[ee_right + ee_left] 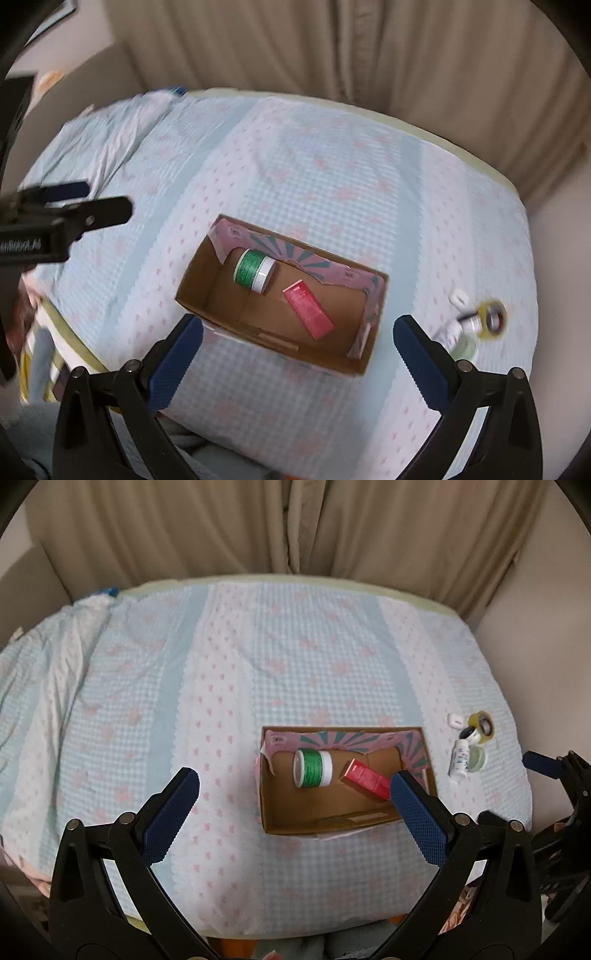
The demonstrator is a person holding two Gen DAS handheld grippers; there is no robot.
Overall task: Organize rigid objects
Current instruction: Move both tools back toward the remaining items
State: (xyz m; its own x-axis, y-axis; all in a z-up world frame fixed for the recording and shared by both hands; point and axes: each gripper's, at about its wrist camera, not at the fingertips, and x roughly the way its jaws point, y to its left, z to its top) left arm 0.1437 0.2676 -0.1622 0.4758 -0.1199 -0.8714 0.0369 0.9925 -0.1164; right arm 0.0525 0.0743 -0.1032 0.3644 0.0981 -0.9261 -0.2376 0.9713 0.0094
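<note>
An open cardboard box (pixel 332 808) sits on the bed (pixel 221 664) as the collecting point, so what counts as sorted is what lies inside it: a green-labelled jar (pixel 313 768) with a white lid, tipped on its side near the far wall, and a flat red carton (pixel 365 779) lying slantwise on the bare brown floor beside it, the two close but apart. The box has plain corrugated walls with a pink and teal printed lining folded over the far rim, torn ragged along its lower edge. What is left to sort lies in a small huddle on the cover to the right of the box: a white bottle (pixel 459 762) on its side, a pale green round tin (pixel 476 759) touching it, a yellowish tape roll (pixel 484 725), and a small white case (pixel 455 720) just beyond; a dark item among them is too small to name. The left gripper (pixel 295 786) hangs above the box's near side, its blue textured pads spread wide with nothing between them. The right gripper (pixel 297 332), likewise gaping and empty, hovers over the box's near edge, probably because the huddle on its side is its next reach. The cover is soft, puckered gingham with pink bows, so hard items rest steadily on it. Beige curtains (pixel 295 528) hang behind.
</note>
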